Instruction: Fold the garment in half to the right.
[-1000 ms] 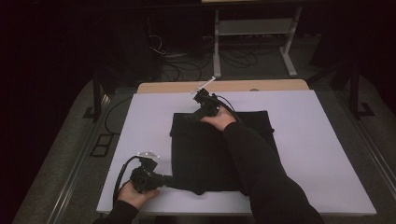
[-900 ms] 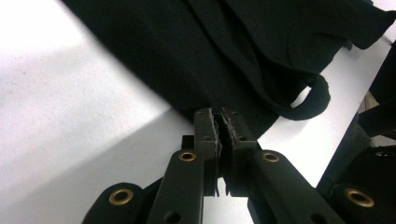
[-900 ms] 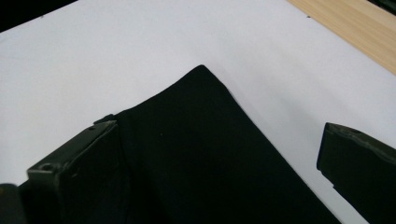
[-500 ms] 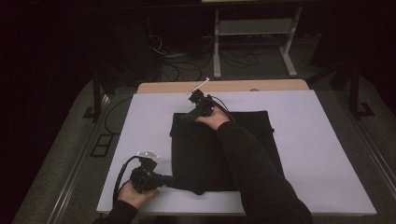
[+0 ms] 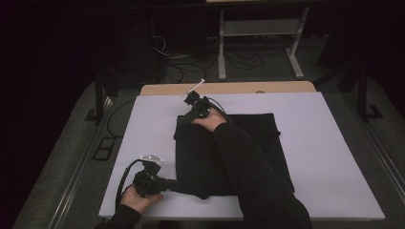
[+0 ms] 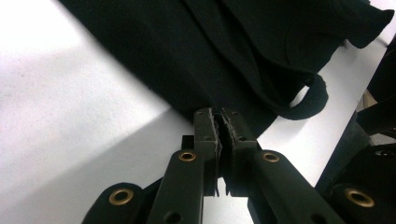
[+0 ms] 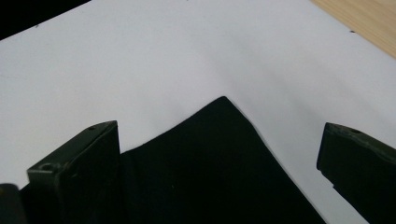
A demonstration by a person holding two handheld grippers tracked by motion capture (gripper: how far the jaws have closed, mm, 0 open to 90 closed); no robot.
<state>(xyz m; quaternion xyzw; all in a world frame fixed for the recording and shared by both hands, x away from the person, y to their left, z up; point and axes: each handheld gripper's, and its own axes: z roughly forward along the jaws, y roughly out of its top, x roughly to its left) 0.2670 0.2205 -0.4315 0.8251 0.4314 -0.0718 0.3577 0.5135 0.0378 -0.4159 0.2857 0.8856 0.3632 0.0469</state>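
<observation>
— Since a second ago, the right gripper [image 5: 192, 106] slid left to the black garment's [image 5: 267, 143] far-left corner, jaws wide open.
— Left gripper [image 5: 168, 185]?
— Clamped on the near edge. It's soft, limp cloth lying flat on the table [image 5: 334, 157]; I'd pinch corners.

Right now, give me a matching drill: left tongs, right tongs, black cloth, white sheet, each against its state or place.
1 left tongs
2 right tongs
3 black cloth
4 white sheet

a covers the tabletop
b jaws wide apart over a cloth corner
c lies flat on the sheet
d shut on the cloth's near edge

Pairs: 1-d, 2-b, 3-c, 4-a
</observation>
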